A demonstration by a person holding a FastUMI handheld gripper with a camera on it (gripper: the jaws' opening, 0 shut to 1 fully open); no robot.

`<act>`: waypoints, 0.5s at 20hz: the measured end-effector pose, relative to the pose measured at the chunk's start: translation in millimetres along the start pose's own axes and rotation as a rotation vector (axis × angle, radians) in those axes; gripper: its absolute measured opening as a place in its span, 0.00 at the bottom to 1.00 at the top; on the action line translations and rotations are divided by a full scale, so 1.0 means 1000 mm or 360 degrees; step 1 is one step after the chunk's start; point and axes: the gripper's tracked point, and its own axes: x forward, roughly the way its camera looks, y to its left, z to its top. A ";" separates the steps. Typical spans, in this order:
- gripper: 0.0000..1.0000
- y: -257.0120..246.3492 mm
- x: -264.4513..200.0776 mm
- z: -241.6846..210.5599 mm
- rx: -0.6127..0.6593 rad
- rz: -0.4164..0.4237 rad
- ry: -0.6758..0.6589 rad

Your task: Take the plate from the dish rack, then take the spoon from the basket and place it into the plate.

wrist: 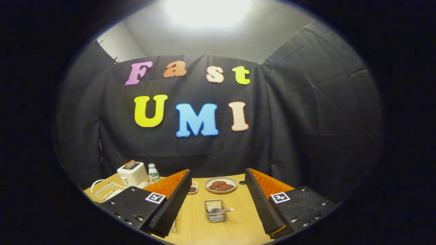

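My gripper (218,182) is open, its two black-and-orange fingers spread wide above the wooden table (238,224) with nothing between them. Just ahead, between the fingers, stands a small wire basket (215,211) holding a spoon (221,210) with a pinkish handle that sticks out over the basket's right rim. A white wire dish rack (106,190) sits far off beyond the left finger (172,200), partly hidden by it; I cannot make out a plate in it.
A grey plate with brown food (221,185) lies beyond the basket near the back of the table. A small dish (193,188) peeks out beside the left finger. A white toaster (132,173) and a small bottle (153,173) stand at the back left.
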 end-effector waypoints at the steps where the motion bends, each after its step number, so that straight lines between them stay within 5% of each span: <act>1: 0.96 0.015 -0.002 -0.001 0.0006 0.0039 0.0012; 10: 0.97 0.124 0.005 -0.023 0.0081 0.0317 0.0110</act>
